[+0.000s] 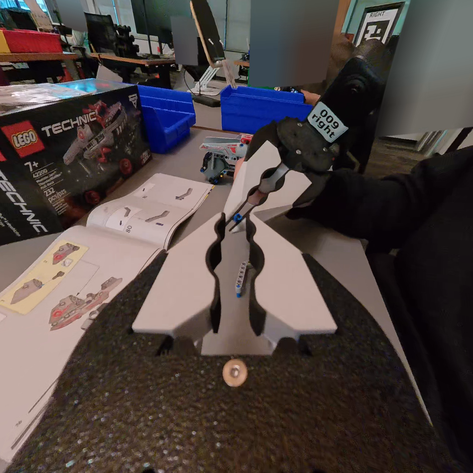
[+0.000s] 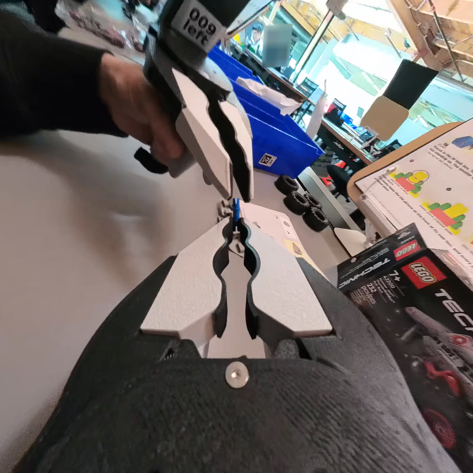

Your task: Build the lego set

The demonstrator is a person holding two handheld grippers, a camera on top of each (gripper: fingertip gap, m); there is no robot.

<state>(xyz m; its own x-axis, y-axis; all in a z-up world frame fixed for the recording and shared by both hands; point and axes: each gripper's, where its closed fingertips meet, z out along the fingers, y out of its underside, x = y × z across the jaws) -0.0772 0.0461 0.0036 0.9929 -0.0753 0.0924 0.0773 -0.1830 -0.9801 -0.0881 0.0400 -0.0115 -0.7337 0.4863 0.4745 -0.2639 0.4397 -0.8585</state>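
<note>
Left gripper (image 1: pixel 235 225) fingers spread apart, nothing between them. On the grey table (image 1: pixel 179 158) under the gap lies a light grey holed beam (image 1: pixel 241 277) with a blue pin at its near end. Just past the left tips, right gripper (image 1: pixel 236 222) pinches a small blue pin (image 1: pixel 238 217) at its fingertips; in the right wrist view the same pin (image 2: pixel 236 213) sticks up from its tips, left gripper (image 2: pixel 236 198) tips just above it. Open instruction booklet (image 1: pixel 143 204) lies left of the grippers. Lego box (image 1: pixel 64 153) stands beyond the booklet. Partly built grey-red model (image 1: pixel 222 156) sits behind the right gripper. Loose black tyres (image 2: pixel 304 202) near blue bins (image 1: pixel 256 110) farther back.
</note>
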